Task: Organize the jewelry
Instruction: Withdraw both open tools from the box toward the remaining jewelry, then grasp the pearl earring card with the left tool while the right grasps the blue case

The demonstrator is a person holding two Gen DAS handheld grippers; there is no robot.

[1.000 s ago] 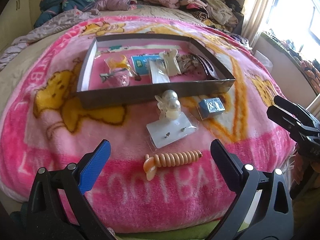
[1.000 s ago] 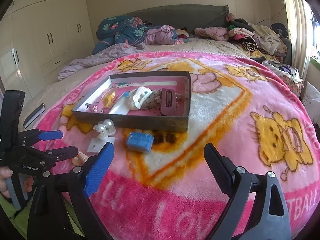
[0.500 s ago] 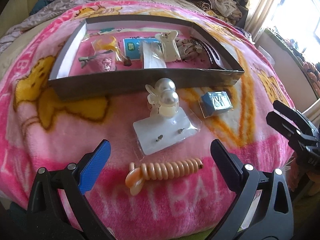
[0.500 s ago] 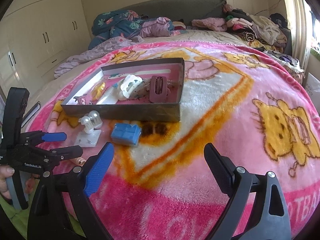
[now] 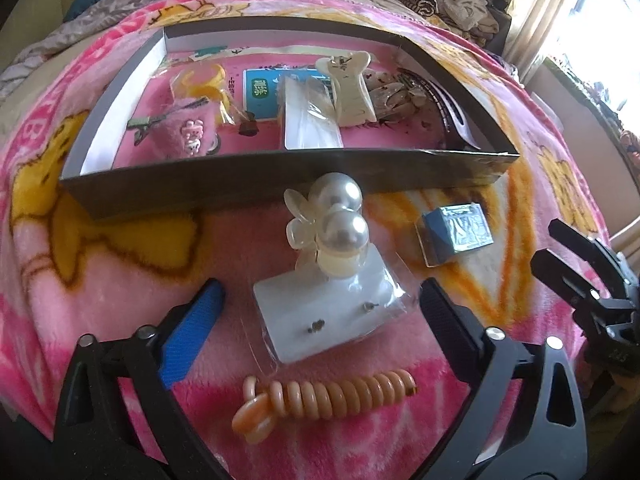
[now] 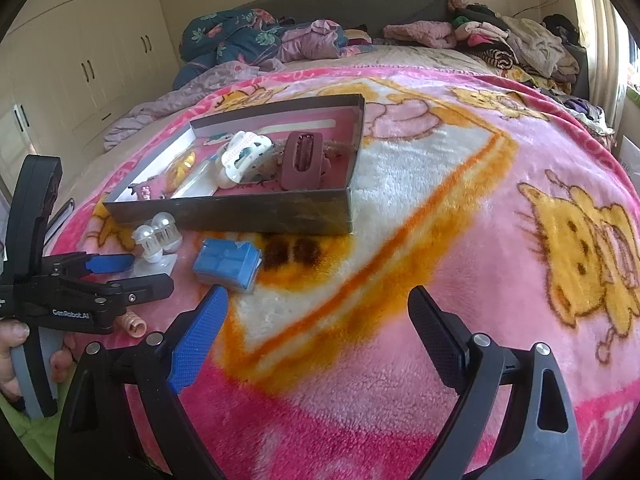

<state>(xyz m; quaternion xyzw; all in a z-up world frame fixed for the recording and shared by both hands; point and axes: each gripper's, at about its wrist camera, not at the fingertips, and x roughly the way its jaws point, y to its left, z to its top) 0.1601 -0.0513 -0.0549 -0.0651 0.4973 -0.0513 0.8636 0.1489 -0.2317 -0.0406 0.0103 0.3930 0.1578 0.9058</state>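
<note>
Pink blanket point(image 6: 460, 216) under both your grippers. Left gripper point(image 5: 320, 304) low, tilted down, jaws spread wide, empty, bracketing earring card point(image 5: 320, 320); pearl clip point(image 5: 336, 232) on card's far edge, peach coil tie point(image 5: 328, 400) nearer you. Right gripper point(image 6: 318, 312) hovers, jaws wide, empty. Blue box point(image 6: 226, 262) near tray point(image 6: 240, 216).

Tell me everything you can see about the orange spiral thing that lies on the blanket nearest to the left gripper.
The spiral hair tie is a coil of peach-orange rings that looks like glossy plastic. It lies flat and stretched sideways on the pink blanket, with a looped knot at its left end and a small dark mark at its right end. It rests just below the earring card, apart from it. The left gripper is open above it, not touching it. The right wrist view shows only its end.
</note>
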